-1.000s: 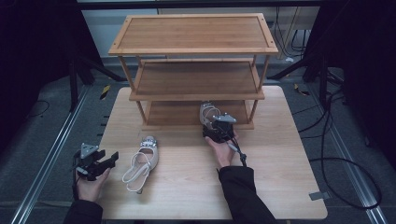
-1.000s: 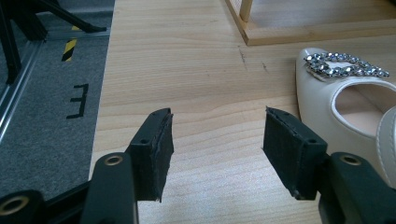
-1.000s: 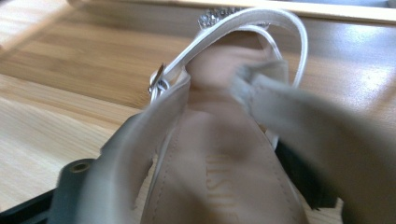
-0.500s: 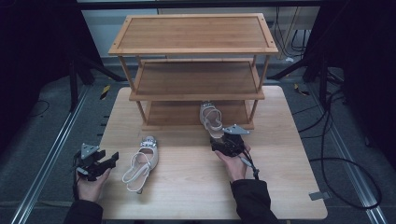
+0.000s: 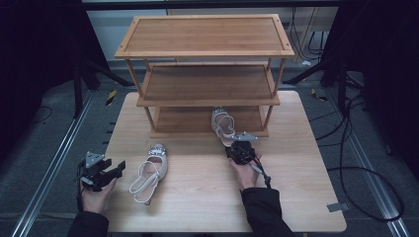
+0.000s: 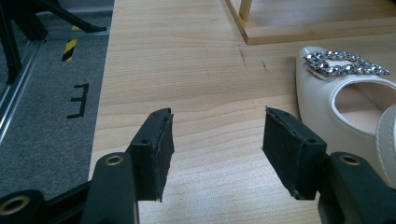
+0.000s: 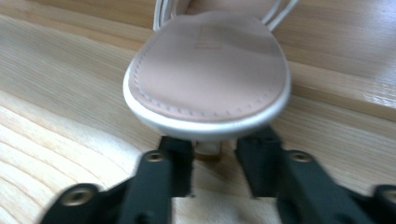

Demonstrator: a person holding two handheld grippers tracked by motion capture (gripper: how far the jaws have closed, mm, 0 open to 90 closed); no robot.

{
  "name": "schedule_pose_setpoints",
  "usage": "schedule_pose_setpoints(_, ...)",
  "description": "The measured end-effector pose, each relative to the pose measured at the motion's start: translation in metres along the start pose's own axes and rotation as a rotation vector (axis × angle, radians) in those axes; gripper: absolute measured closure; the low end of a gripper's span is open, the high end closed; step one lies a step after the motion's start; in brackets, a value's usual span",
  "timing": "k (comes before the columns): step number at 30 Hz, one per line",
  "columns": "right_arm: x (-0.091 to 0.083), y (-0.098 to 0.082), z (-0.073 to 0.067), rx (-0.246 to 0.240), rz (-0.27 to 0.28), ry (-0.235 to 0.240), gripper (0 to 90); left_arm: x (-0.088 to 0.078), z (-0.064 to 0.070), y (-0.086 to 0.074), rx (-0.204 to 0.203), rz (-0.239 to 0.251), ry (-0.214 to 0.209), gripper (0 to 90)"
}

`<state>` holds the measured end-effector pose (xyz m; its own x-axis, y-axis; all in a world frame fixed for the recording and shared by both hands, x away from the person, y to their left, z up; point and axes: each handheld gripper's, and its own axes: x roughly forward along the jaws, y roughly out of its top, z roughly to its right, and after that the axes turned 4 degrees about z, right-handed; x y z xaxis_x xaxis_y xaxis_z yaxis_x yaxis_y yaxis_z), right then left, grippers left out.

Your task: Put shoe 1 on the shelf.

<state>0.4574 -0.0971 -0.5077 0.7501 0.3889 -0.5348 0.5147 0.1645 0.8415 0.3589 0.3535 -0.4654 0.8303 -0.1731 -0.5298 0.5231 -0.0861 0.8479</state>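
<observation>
In the right gripper view the sandal [image 7: 208,79] is cut off at the top edge, so its straps and toe are lost, and its heel [image 7: 207,150] is mostly hidden under the sole between the fingers [image 7: 180,164]; contact seems likely, though blur leaves it unclear. In the left gripper view the other shoe [image 6: 348,107] runs off the right edge.

One shoe [image 5: 149,173] left – other [image 5: 223,126] against rack [image 5: 207,94]
</observation>
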Motion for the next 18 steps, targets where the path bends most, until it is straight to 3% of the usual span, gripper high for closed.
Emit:
schedule_pose_setpoints(2, 0.002, 0.000, -0.001, 0.006, -0.006, 0.009, 76.0, 0.000, 0.000, 0.000, 0.000, -0.001, 0.001, 42.1)
schedule_pose_setpoints(4, 0.005, 0.001, -0.006, -0.018, -0.011, 0.005, 76.4, 0.000, 0.000, 0.000, -0.001, -0.001, 0.002, 42.2)
schedule_pose_setpoints(6, 0.007, 0.004, -0.011, -0.009, 0.003, 0.014, 76.4, 0.000, 0.000, 0.000, -0.001, 0.000, 0.001, 42.2)
schedule_pose_setpoints(12, 0.015, 0.026, -0.018, -0.002, 0.044, 0.019, 77.3, 0.000, 0.000, 0.000, 0.001, 0.001, -0.001, 42.2)
schedule_pose_setpoints(18, 0.036, 0.038, -0.019, 0.000, 0.052, 0.011, 77.0, 0.000, -0.002, 0.000, -0.006, 0.001, -0.001, 42.2)
